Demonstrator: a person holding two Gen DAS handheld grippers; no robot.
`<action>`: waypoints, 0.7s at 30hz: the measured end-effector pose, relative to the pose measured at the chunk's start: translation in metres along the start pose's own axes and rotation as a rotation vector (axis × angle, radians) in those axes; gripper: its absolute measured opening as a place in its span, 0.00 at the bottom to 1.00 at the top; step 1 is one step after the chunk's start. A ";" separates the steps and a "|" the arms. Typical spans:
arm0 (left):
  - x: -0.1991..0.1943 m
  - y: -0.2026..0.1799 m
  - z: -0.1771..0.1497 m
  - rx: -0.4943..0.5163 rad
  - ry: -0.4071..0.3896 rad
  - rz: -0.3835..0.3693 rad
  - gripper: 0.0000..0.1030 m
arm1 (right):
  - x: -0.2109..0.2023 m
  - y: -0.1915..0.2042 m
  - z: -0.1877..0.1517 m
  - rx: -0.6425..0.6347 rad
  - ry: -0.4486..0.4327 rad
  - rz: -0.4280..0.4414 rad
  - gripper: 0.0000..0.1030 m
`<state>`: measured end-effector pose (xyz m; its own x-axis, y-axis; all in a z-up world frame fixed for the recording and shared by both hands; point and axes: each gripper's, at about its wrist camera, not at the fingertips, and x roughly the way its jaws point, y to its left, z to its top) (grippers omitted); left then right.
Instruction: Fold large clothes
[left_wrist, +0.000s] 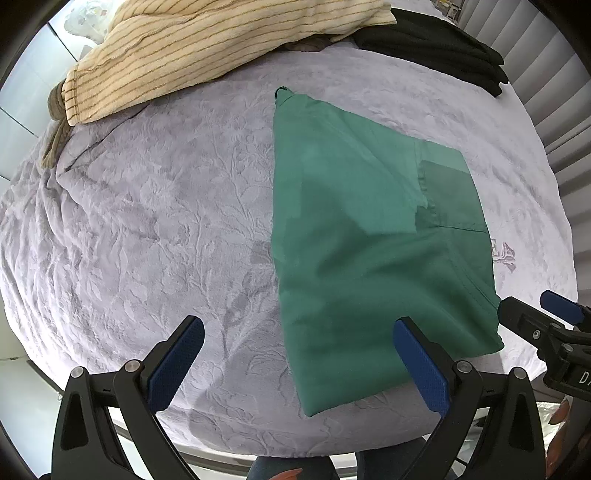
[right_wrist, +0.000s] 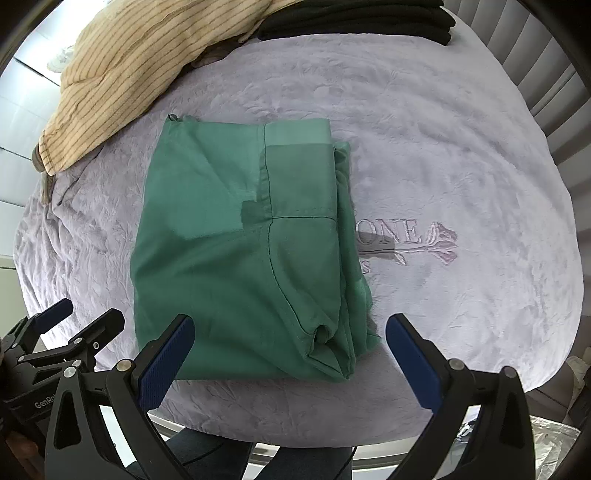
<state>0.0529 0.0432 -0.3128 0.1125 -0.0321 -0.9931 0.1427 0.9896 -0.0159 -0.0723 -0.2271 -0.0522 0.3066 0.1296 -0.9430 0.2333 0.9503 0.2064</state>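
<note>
The green garment (right_wrist: 236, 251) sits folded into a chunky rectangle near the front edge of the tabletop (right_wrist: 461, 155), which is covered in a lavender blanket with a leafy embossed pattern. Seams cross on its top layer, and along its right side the folded edges stack up in several layers, bunching a bit at the near right corner. It partly covers an embroidered logo (right_wrist: 424, 240) with a rose stitched on the blanket, just to its right.

The left gripper (left_wrist: 299, 354) hangs above the near edge of the tabletop with its blue-padded fingers (left_wrist: 177, 365) spread wide and nothing between them; the right-hand finger overlaps the near left part of the garment in the left wrist view, but whether it touches the cloth is hard to say. The right gripper (right_wrist: 290, 350) is wide open too, holding nothing, over the near right corner of the garment.

Further back, a cream striped blanket (left_wrist: 207, 48) is heaped at the far left, with a bit of brownish fabric poking out under it. A stack of folded black clothes (left_wrist: 436, 48) sits at the far right. The person's legs in dark trousers (right_wrist: 207, 458) show below the tabletop edge.
</note>
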 end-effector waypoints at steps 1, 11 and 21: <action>0.000 0.000 0.000 0.001 0.000 0.001 1.00 | 0.000 0.000 0.000 0.001 0.001 0.001 1.00; 0.000 -0.001 0.002 0.005 0.003 0.004 1.00 | 0.002 0.001 0.000 -0.001 0.003 0.001 1.00; 0.002 -0.001 0.002 0.017 0.006 0.010 1.00 | 0.002 0.001 0.001 0.000 0.004 0.000 1.00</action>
<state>0.0552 0.0421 -0.3141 0.1078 -0.0217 -0.9939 0.1588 0.9873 -0.0044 -0.0707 -0.2261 -0.0534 0.3028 0.1312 -0.9440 0.2327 0.9503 0.2067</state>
